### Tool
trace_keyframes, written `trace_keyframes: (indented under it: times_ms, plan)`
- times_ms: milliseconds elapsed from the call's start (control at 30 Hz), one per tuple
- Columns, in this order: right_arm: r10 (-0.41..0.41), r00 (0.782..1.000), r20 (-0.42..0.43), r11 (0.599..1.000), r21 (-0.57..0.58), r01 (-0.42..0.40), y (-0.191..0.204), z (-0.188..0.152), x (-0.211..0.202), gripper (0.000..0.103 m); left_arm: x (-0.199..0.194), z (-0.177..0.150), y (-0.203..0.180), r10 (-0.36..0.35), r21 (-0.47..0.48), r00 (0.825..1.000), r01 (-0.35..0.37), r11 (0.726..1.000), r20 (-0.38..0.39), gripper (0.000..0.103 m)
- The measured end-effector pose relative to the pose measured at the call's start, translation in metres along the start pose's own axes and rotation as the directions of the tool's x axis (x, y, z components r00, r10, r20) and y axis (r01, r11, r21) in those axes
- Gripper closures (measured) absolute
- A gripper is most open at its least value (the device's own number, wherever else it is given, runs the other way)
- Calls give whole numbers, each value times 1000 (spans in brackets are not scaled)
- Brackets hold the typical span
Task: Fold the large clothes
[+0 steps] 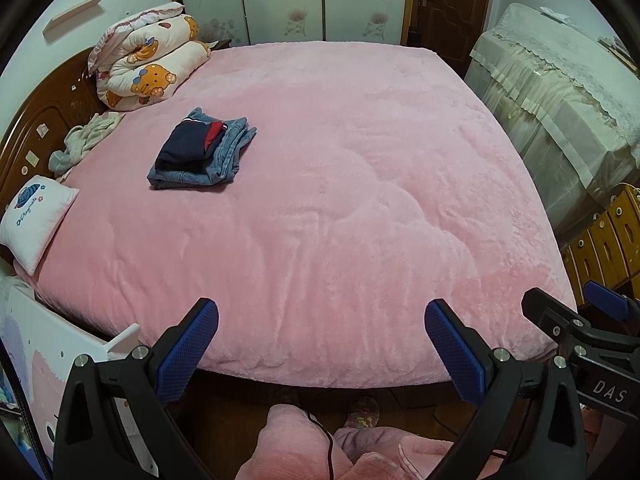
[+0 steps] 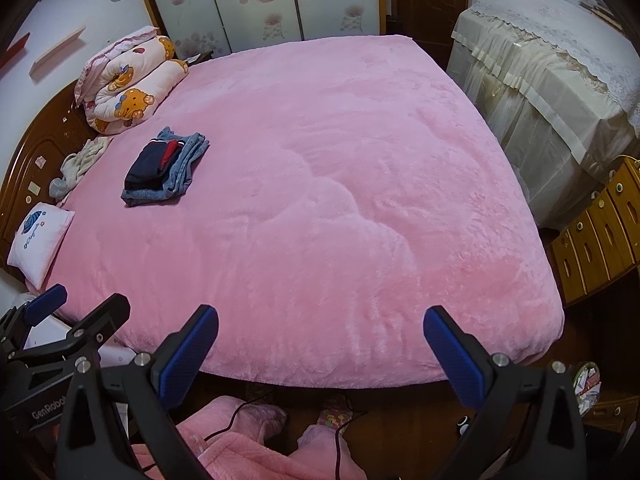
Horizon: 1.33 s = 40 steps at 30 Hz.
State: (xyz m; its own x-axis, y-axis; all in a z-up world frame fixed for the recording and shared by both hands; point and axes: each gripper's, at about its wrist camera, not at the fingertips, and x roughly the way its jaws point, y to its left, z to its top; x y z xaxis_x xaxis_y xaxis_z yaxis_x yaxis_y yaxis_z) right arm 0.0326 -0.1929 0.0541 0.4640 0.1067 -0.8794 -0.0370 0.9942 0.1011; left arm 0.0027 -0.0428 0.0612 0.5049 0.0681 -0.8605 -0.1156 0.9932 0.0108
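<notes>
A folded stack lies on the left part of the pink bed (image 1: 360, 184): a dark navy garment with a red patch (image 1: 188, 144) on top of folded blue jeans (image 1: 228, 156). The same navy garment (image 2: 150, 166) and jeans (image 2: 184, 160) show in the right wrist view on the bed (image 2: 340, 200). A crumpled pale garment (image 1: 86, 138) (image 2: 82, 162) lies by the headboard. My left gripper (image 1: 322, 338) hangs open over the near bed edge, holding nothing. My right gripper (image 2: 320, 340) is open too, empty, beside the left one.
A rolled bear-print quilt (image 1: 148, 68) and a small white pillow (image 1: 34, 220) sit along the wooden headboard (image 1: 36, 120). A cloth-covered cabinet (image 1: 560, 92) and wooden drawers (image 2: 600, 232) stand to the right. A person's pink-clad legs (image 1: 320, 448) and a cable are below.
</notes>
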Motion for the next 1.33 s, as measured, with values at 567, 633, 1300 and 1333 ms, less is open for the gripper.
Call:
trace_keyframes:
  times_ms: [567,633,1300,1333]
  plan:
    - [-3,1000,-10,1000,-2,3,2,1,1,0,4,4,3,-9,-7,1000,9,1000,-16,1]
    - [-5,1000,-9,1000,-1,5,0,1,2,0,4,5,2,-8,-2,1000,8,1000,-13,1]
    - [-13,1000,-4,1000,7,13,-6,2,4,0,2,8,-3,-3,17,1000,3,1000,5,1]
    - [-12,1000,-5,1000,6,12,-6,2,4,0,1,9,-4,-1,18,1000,1,1000,7,1]
